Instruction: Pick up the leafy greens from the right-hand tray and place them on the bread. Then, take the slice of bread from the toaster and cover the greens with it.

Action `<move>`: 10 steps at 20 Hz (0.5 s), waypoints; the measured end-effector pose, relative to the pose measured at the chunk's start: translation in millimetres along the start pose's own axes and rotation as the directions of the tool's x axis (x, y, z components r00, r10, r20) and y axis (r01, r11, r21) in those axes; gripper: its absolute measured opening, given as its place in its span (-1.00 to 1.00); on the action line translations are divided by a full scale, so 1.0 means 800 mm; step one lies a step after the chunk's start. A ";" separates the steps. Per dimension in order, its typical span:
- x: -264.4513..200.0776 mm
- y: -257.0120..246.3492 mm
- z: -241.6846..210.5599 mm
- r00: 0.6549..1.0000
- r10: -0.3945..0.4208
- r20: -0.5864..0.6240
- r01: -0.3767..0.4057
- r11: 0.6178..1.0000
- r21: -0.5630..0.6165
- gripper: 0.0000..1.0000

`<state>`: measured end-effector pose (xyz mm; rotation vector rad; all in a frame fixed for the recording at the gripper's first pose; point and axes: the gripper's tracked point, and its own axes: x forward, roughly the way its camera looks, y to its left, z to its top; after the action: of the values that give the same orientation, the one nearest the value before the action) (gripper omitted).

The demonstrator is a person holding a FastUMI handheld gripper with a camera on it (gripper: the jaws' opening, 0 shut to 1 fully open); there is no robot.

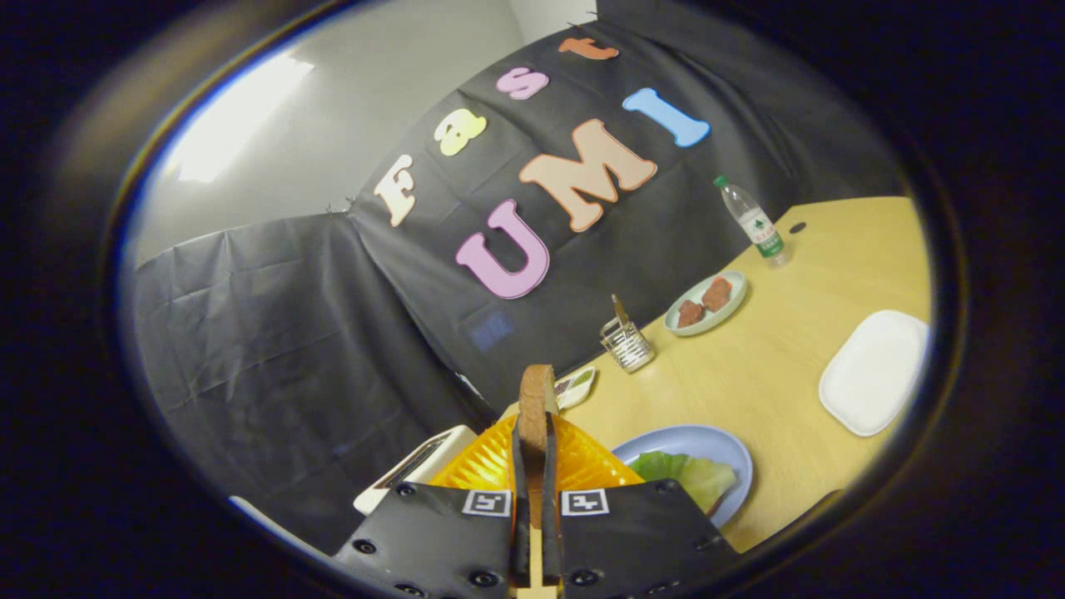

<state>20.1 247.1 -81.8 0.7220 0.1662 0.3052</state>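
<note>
Gripper fingers nearly closed, clamping the brown bread slice upright between them. Green leafy greens lie on the pale blue round plate, just right of the fingers.

No text is legible; the bottle label is too small.

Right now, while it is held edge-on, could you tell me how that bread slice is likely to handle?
The bread slice stands upright unsupported between the hand-held gripper fingers, so probably fairly stiff. It looks thin and likely light. Being bread, a tight pinch may dent it.

One fisheye camera rides on the tongs, tilted, looking forward across the tabletop toward the booth wall.
</note>
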 end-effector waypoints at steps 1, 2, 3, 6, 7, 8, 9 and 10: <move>0.004 -0.007 -0.008 1.000 -0.003 -0.017 0.003 1.000 0.024 -0.84; 0.007 -0.015 -0.016 0.999 -0.013 -0.032 0.014 0.999 0.036 -0.84; 0.008 -0.024 -0.022 0.999 -0.028 -0.042 0.030 0.999 0.041 -0.83; 0.008 -0.056 -0.043 0.992 -0.093 -0.080 0.096 0.995 0.028 -0.83; 0.006 -0.074 -0.049 0.985 -0.143 -0.099 0.144 0.990 0.002 -0.83; 0.002 -0.092 -0.055 0.975 -0.194 -0.113 0.190 0.981 -0.038 -0.84; 0.001 -0.100 -0.058 0.968 -0.216 -0.125 0.210 0.976 -0.059 -0.83; 0.004 -0.108 -0.063 0.962 -0.233 -0.139 0.224 0.971 -0.083 -0.80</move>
<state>29.1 218.4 -177.6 0.6074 0.3759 0.1421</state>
